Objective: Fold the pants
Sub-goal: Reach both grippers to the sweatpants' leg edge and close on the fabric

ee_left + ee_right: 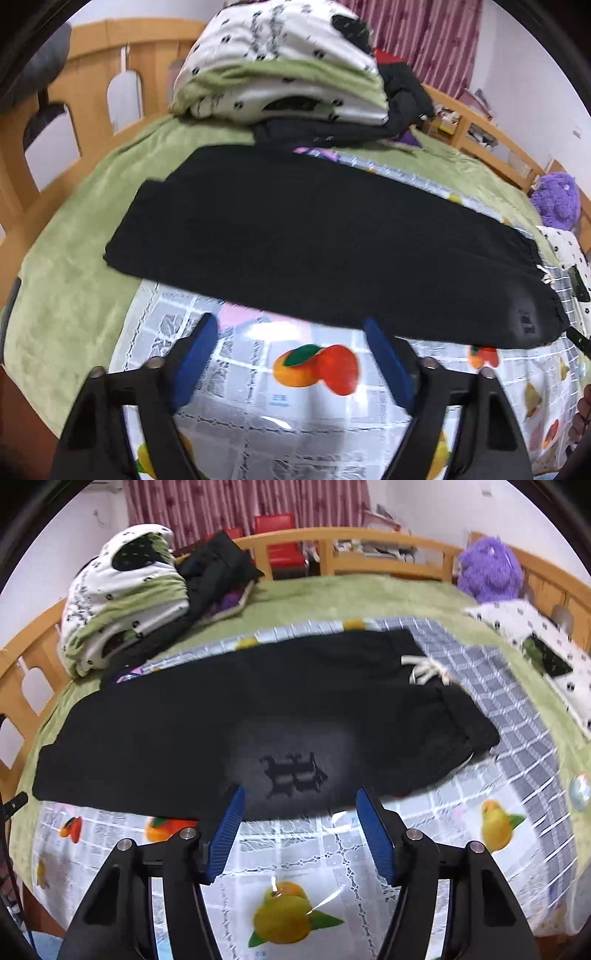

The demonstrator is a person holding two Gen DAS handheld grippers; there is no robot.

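Two blue-padded fingers of the left claw [291,332] stand spread in the left wrist view, nothing between them but the glossy fruit-print plastic cloth [295,424] below. The black pants [295,236] lie flat just ahead of the fingertips, stretched crosswise from the claw's left to its right; their near edge runs close past the pad tips, and the right pad [388,362] meets that edge, though whether it touches the cloth cannot be told. Beyond the pants, a folded white-and-green quilt [280,74] sits on the green bed sheet [74,266], with a wooden bed rail [92,59] behind to the left. A purple plush toy [556,197] shows far to the right.

From the right wrist view, the right claw [299,808] is likewise spread and holds nothing. Its pad tips reach the near hem of the pants [221,716], which lie straight ahead over a fruit-print cloth [295,867]. A white drawstring [424,668] rests at the waistband, ahead and to the right. A grey checked cloth [498,686] borders the waistband end. Farther off sit the quilt [122,602] to the left and the plush toy [489,570] to the right.
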